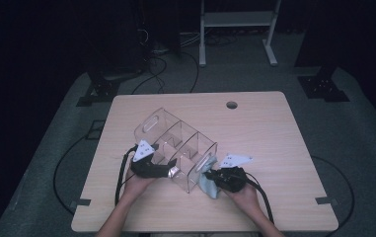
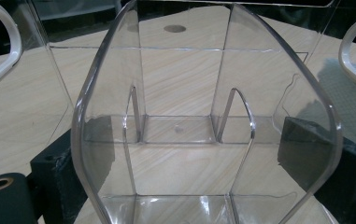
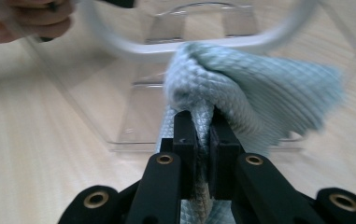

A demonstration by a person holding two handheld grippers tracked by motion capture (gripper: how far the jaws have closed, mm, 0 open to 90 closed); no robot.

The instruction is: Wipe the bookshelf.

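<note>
Dark room all around, grey floor with cables looping across it, and a pale wooden desk [image 1: 274, 138] in the middle with a round cable hole [image 1: 232, 105] near its far edge. Lots of bare wood on the right half and along the far side, so there's open room to move there; the near edge is where both hands sit, close to the rim.

Centre-left on the desk lies the clear plastic organizer [image 1: 175, 148], a divided box with white-rimmed handle slots, tipped and angled so one end points at the near right. The left gripper [image 1: 168, 171] is at its near-left side; in the left gripper view its fingers stand on either side of a curved clear wall [image 2: 203, 116], closed on that panel and holding it.

Over on the right, the right gripper [image 3: 202, 135] has its fingers pinched nearly together on a light blue cloth [image 3: 259, 88], the ribbed fabric bunched up between them. That cloth presses against the organizer's end wall just below the white handle rim [image 3: 189, 46]. From above, the cloth [image 1: 207, 181] hangs between the box's near-right end and the hand.

No brand, label or readable writing shows on the organizer, cloth or grippers.
</note>
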